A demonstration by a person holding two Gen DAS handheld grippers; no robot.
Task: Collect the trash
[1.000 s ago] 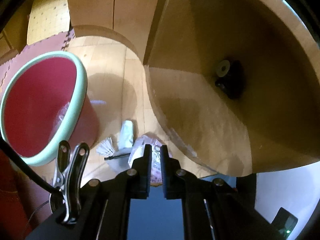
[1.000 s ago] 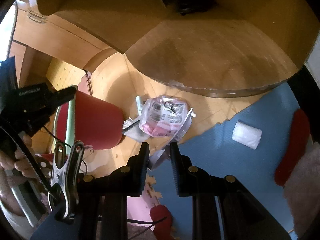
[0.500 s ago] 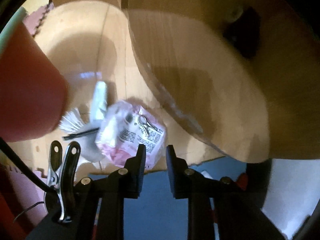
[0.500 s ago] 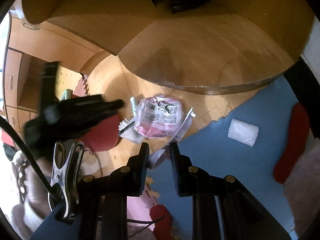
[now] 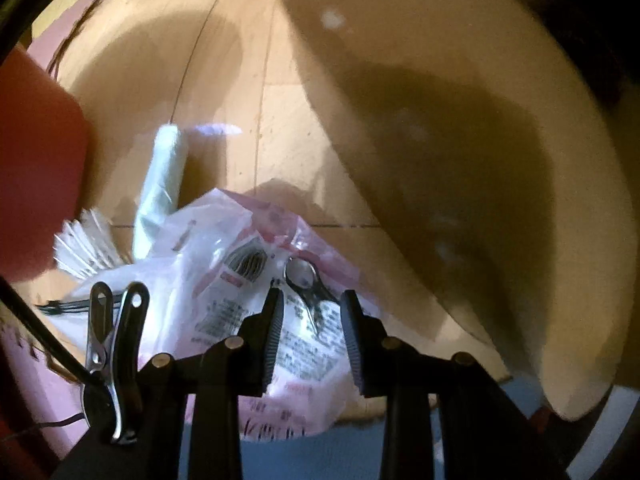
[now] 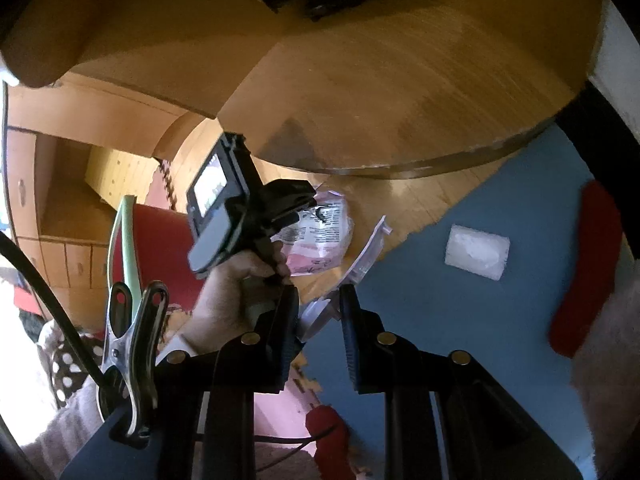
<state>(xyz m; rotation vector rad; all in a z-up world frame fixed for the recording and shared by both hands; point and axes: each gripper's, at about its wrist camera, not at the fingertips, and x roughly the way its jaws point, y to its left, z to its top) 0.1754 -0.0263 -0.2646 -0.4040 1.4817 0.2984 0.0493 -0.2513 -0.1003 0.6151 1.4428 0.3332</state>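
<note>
A crumpled pink and white plastic bag [image 5: 224, 304] [image 6: 324, 232] lies on the wooden floor, with a small metal clip [image 5: 302, 280] on top of it. My left gripper [image 5: 312, 310] [image 6: 308, 200] points straight down just above the bag. Its jaws are opening and astride the clip, and the pads press on nothing. My right gripper [image 6: 318, 314] hangs further back, shut on a clear plastic wrapper [image 6: 368, 252] that sticks out past its tips. The red bin [image 5: 36, 168] [image 6: 160, 248] with a pale green rim stands left of the bag.
Beside the bag lie a white shuttlecock [image 5: 80, 248], a pale green tube [image 5: 162, 184] and a thin black stick [image 5: 64, 306]. A curved wooden furniture base [image 5: 460, 160] [image 6: 380, 100] looms close on the right. A white pad [image 6: 476, 252] lies on the blue foam mat [image 6: 460, 320].
My left gripper has dropped from above the bin down to the bag, and its jaws have parted. The right gripper has barely shifted and keeps the wrapper.
</note>
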